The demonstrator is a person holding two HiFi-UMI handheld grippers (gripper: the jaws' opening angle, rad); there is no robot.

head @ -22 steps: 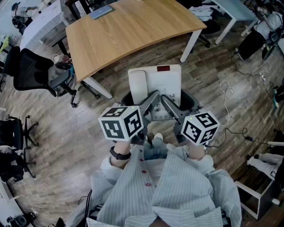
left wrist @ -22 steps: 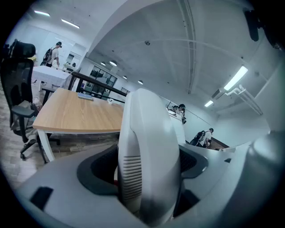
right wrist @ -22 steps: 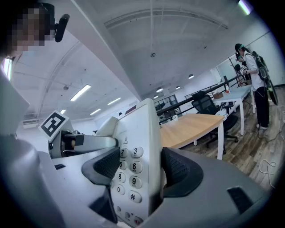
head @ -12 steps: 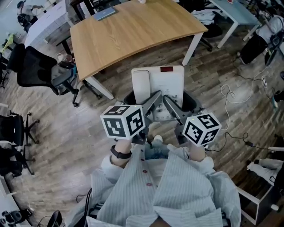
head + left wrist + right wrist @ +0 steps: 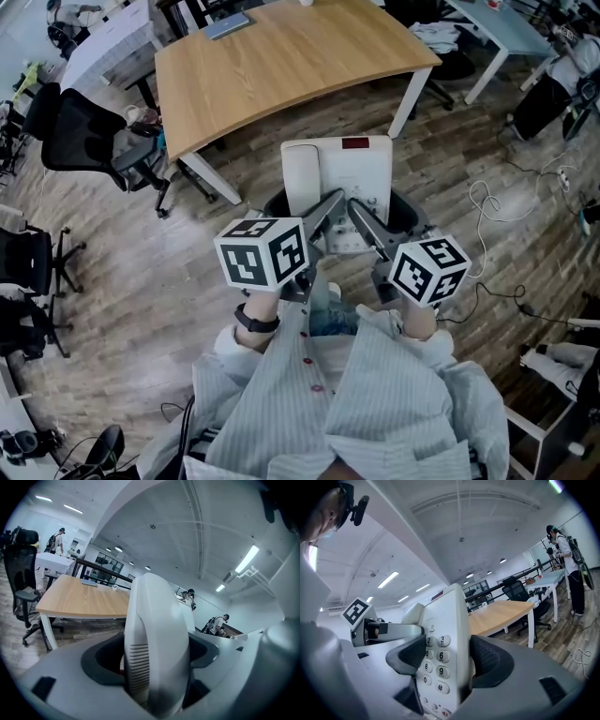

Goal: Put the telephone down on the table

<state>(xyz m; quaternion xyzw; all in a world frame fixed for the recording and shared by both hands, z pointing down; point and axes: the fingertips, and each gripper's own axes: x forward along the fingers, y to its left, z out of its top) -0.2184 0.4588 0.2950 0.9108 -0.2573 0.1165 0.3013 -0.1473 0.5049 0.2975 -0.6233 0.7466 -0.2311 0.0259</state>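
Note:
A white desk telephone hangs in the air over the wooden floor, short of the light wooden table, held from both sides. My left gripper is shut on its handset side; in the left gripper view the handset fills the space between the dark pads. My right gripper is shut on the keypad side, and in the right gripper view the number keys sit between the pads. The table lies ahead.
Black office chairs stand left of the table, with a flat grey-blue item on its far edge. Cables trail over the floor at right. A dark round seat is below the phone. People stand far off.
Both grips stay the same. The table and floor have shifted slightly right in the head view, and the phone with both grippers has edged a little right with them.

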